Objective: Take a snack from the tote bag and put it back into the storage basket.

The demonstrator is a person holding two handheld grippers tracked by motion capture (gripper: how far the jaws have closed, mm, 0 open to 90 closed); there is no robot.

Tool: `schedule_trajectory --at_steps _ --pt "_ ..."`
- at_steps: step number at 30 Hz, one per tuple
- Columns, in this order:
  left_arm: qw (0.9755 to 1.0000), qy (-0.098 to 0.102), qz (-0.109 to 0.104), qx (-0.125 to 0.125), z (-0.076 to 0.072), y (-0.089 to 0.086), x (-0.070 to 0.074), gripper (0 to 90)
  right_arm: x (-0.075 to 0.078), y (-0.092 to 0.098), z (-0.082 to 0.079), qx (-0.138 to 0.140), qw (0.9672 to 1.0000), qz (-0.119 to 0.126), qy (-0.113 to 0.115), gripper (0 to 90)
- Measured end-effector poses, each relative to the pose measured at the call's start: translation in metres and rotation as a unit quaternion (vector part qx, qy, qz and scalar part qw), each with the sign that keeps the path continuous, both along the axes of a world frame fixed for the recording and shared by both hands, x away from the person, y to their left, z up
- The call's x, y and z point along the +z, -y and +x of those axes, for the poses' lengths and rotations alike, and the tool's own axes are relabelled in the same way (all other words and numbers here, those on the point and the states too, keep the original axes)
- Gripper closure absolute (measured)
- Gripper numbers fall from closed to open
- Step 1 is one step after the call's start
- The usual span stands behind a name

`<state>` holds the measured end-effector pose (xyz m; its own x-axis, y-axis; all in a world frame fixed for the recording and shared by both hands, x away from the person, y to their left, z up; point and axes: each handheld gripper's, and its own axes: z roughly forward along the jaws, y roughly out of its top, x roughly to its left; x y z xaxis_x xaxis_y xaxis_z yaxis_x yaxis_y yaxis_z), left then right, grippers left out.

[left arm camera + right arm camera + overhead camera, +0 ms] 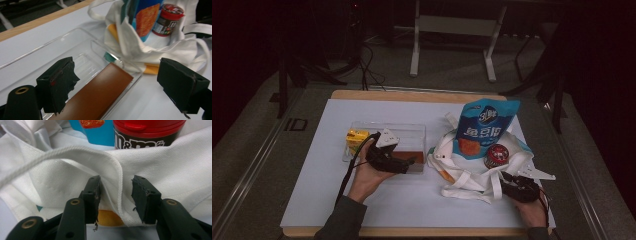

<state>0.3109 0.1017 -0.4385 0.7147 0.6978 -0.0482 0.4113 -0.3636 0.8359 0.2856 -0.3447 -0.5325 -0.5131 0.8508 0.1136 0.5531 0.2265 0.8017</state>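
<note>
My left tongs [117, 82] straddle the brown bar [100, 92] in the clear tray [412, 131], whose end wall stands between them and the bag [457, 175] close beyond. Around the yellow pack [356, 138] the tray is free. My right tongs [116, 195] stand apart around the bag's hem, with the jar [147, 132] and blue pouch [482, 127] crowding the mouth behind. The near tabletop [412, 205] between my hands lies bare.
</note>
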Motion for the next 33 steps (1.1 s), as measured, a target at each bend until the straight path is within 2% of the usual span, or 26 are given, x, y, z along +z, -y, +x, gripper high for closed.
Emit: schedule_trajectory --at_steps 8,16,19,22,29,33 --pt "0.9994 0.001 0.010 -0.034 -0.006 0.017 -0.004 15.0 0.001 -0.003 -0.001 -0.017 0.9998 -0.005 0.000 52.6" --pt "0.9981 0.005 0.000 -0.061 -0.011 0.029 -0.004 16.8 0.006 -0.007 0.000 -0.015 0.9993 -0.033 -0.007 52.5" --pt "0.9981 0.010 0.001 -0.062 -0.012 0.029 -0.005 23.8 0.009 -0.009 0.000 -0.013 0.9989 -0.043 -0.008 53.4" --pt "0.9978 0.008 -0.008 -0.066 -0.012 0.028 -0.006 29.4 0.011 -0.009 0.000 -0.011 0.9987 -0.049 -0.009 53.3" --pt "0.9974 0.003 -0.009 -0.072 -0.015 0.026 -0.012 32.9 0.018 -0.008 -0.002 -0.001 0.9984 -0.054 -0.015 52.6" --pt "0.9970 0.001 -0.012 -0.077 -0.018 0.026 -0.015 34.9 0.022 -0.007 -0.004 0.006 0.9982 -0.058 -0.010 49.7"
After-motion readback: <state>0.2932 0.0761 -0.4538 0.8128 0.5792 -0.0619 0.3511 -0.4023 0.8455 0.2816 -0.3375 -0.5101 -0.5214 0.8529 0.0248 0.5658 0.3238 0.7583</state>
